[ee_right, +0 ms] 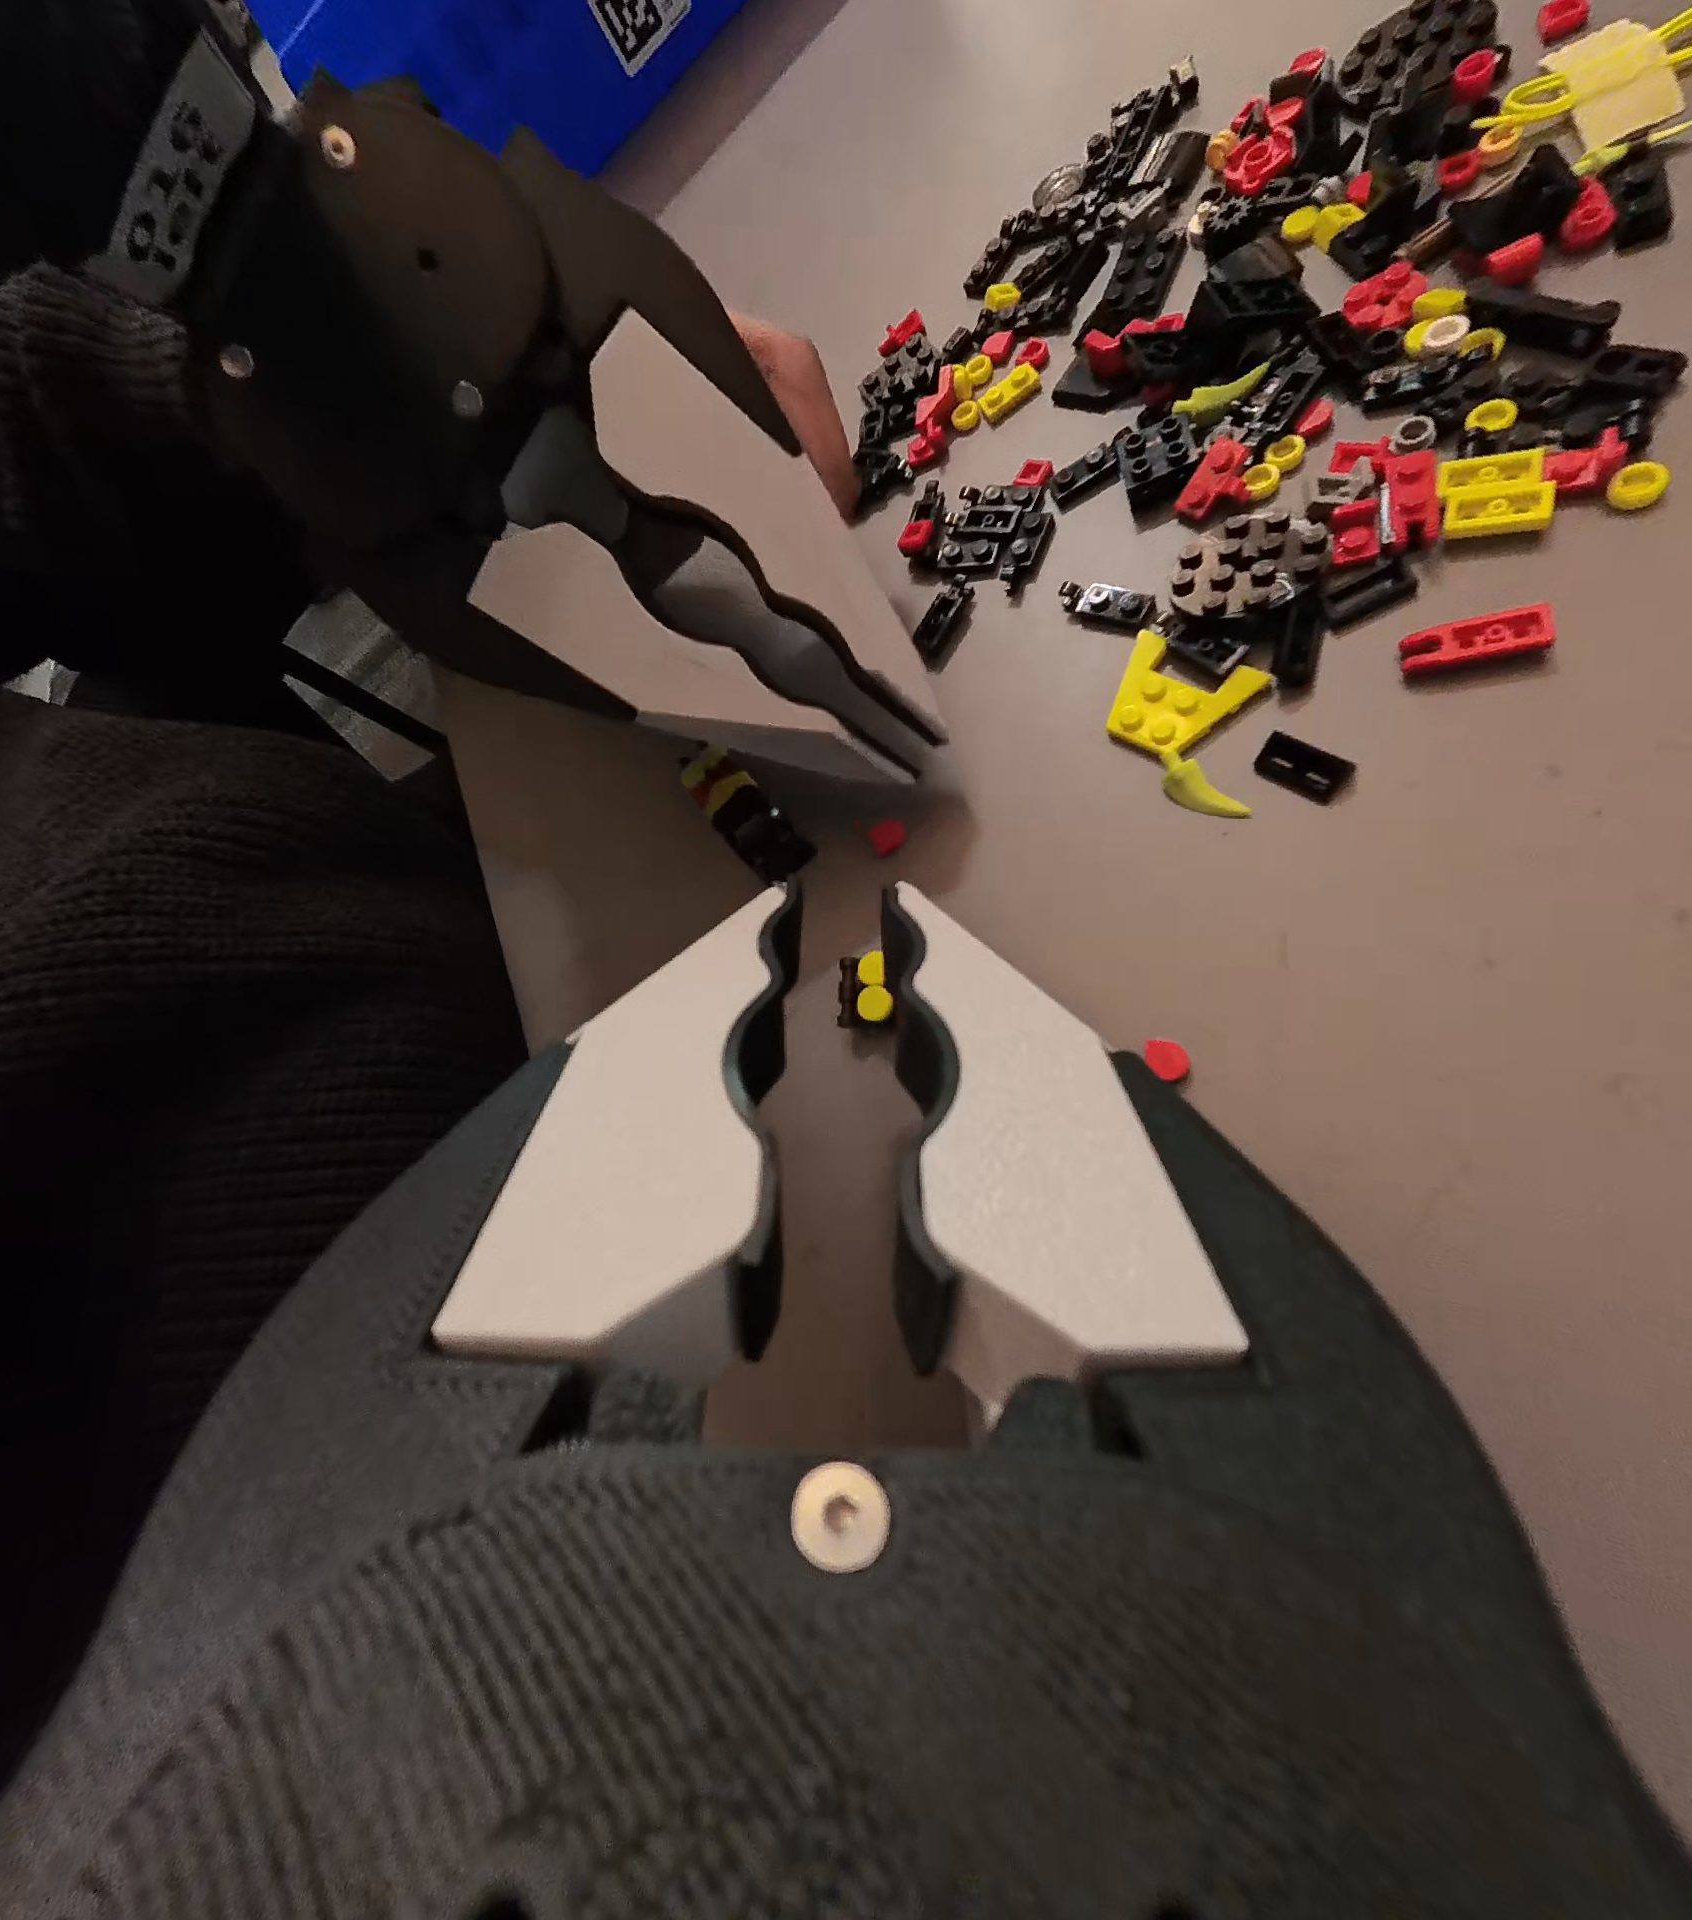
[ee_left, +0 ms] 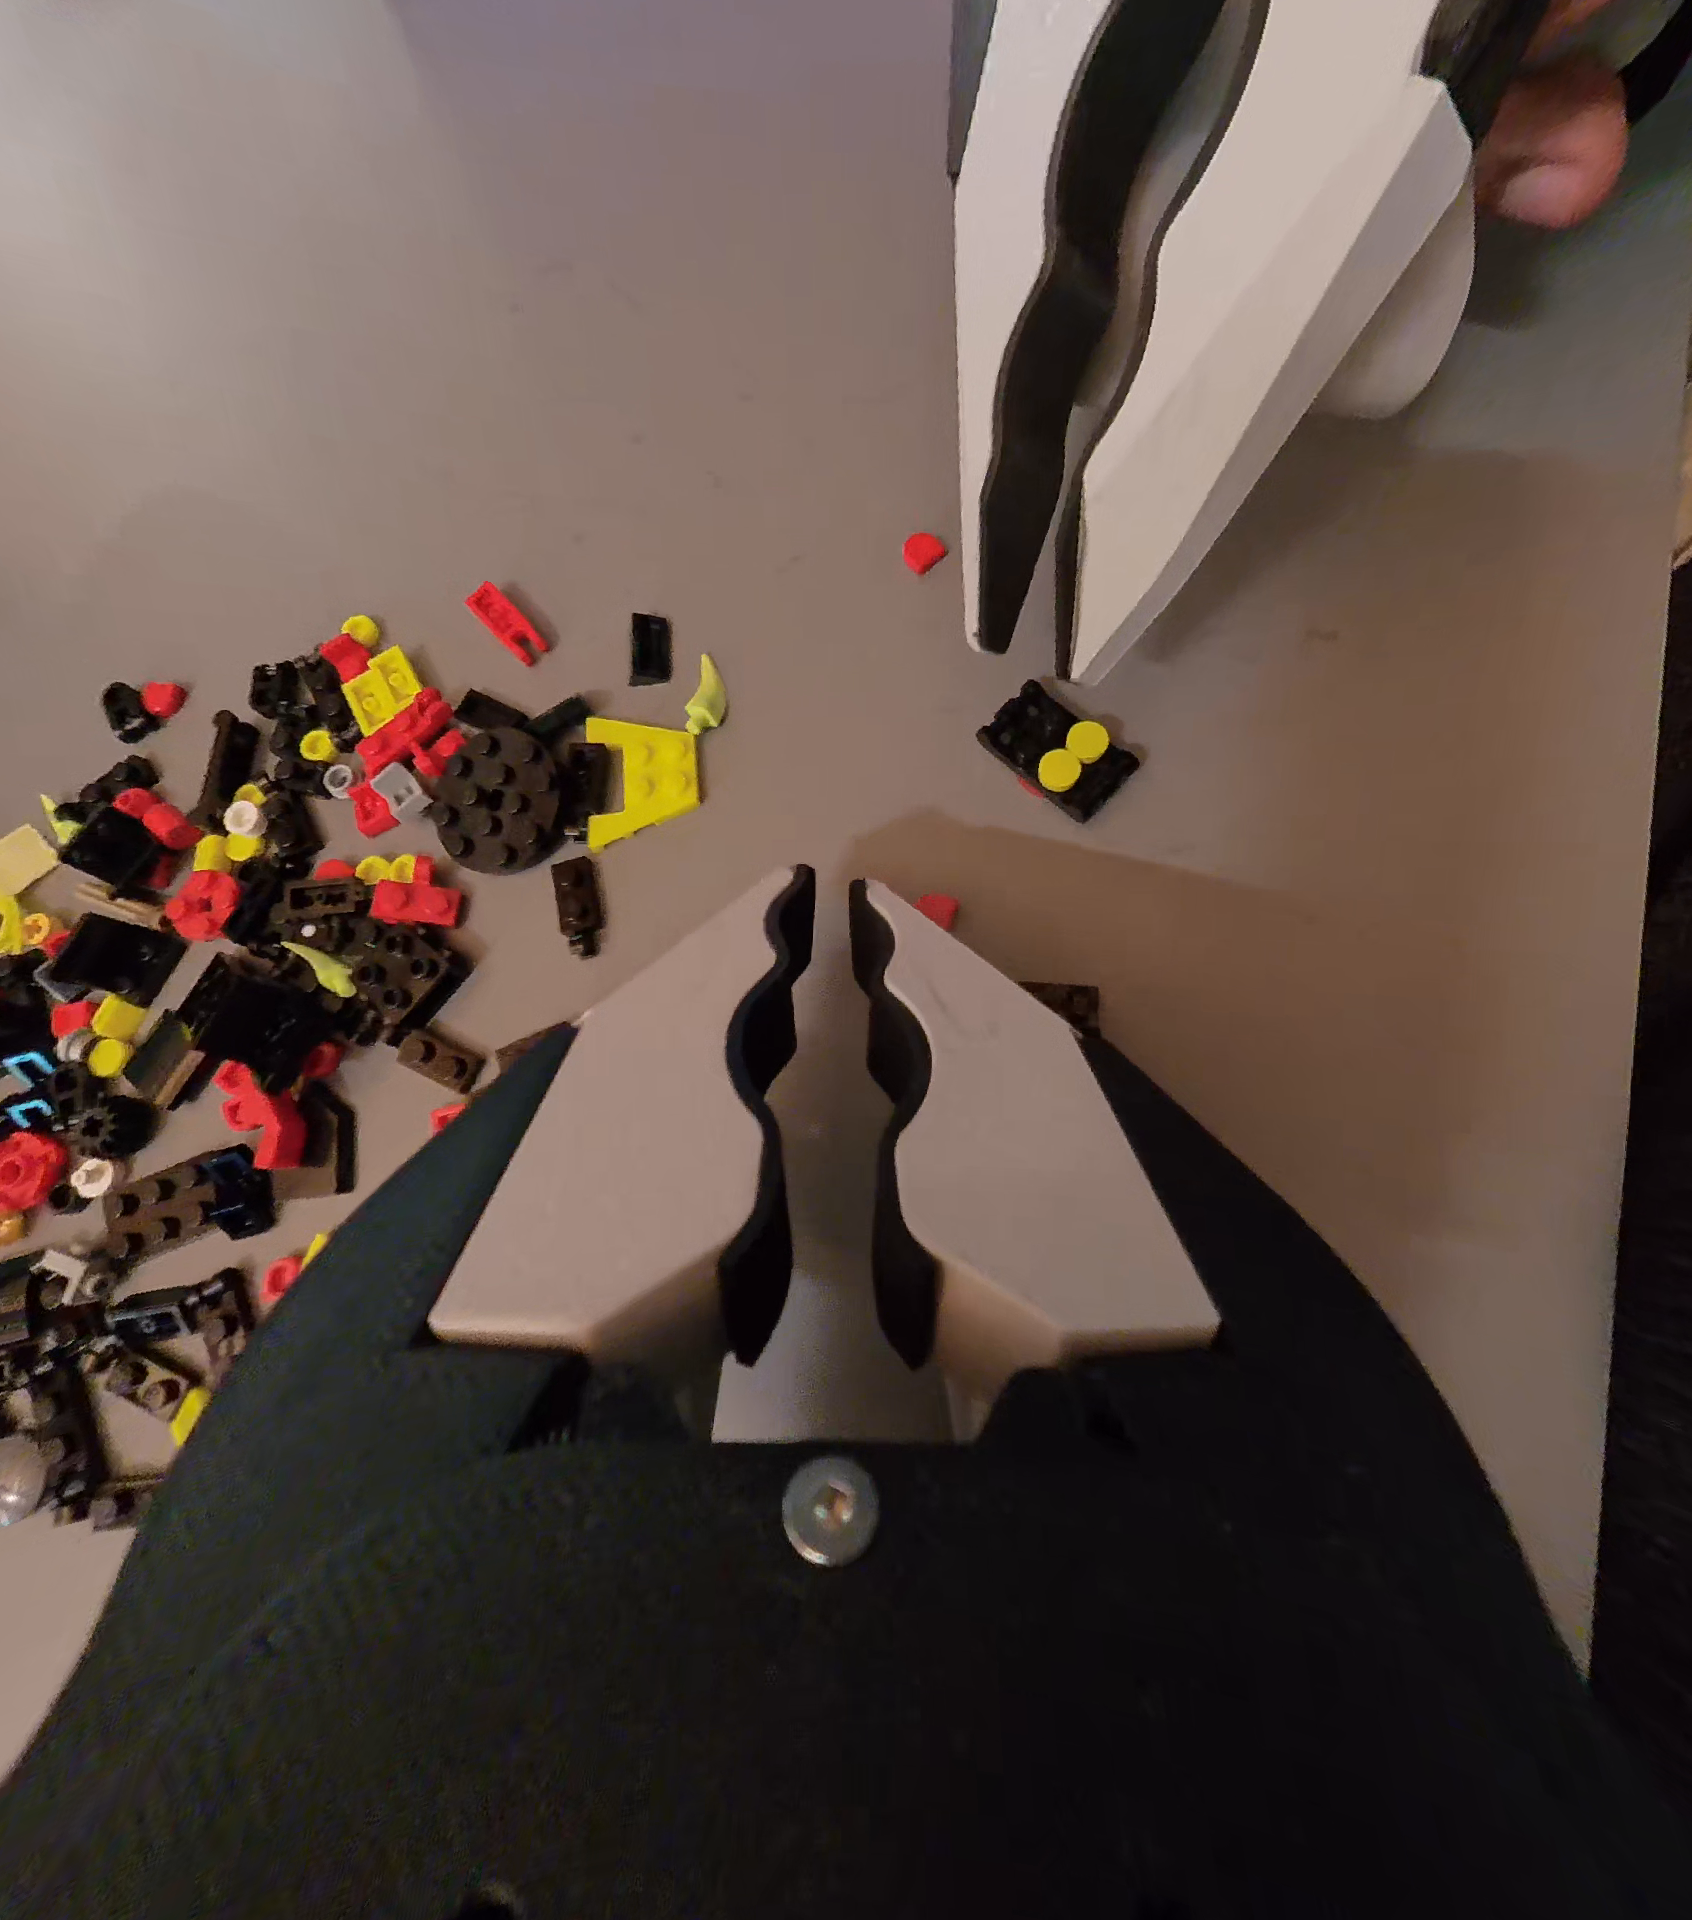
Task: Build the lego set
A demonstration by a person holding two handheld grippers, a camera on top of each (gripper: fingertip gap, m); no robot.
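A small black plate assembly with two yellow round tiles (ee_left: 1060, 753) lies on the grey table near its right edge. My right gripper (ee_left: 1029, 660) hovers just above it with its jaws a narrow gap apart and nothing between them. In the right wrist view the assembly (ee_right: 868, 992) shows through the gap of that gripper (ee_right: 842, 899). My left gripper (ee_left: 829, 883) is empty, its jaws nearly touching, and points at the table a little short of the assembly. It also shows in the right wrist view (ee_right: 925, 743).
A pile of loose black, red and yellow bricks (ee_left: 229, 966) covers the table's left side (ee_right: 1341, 343). Single red pieces (ee_left: 923, 551) (ee_left: 937, 909) lie near the grippers. A small black, yellow and red build (ee_right: 748, 810) sits under the left gripper. A blue box (ee_right: 509, 62) stands far back. Across from one pair of fingers to the other is roughly 5 cm.
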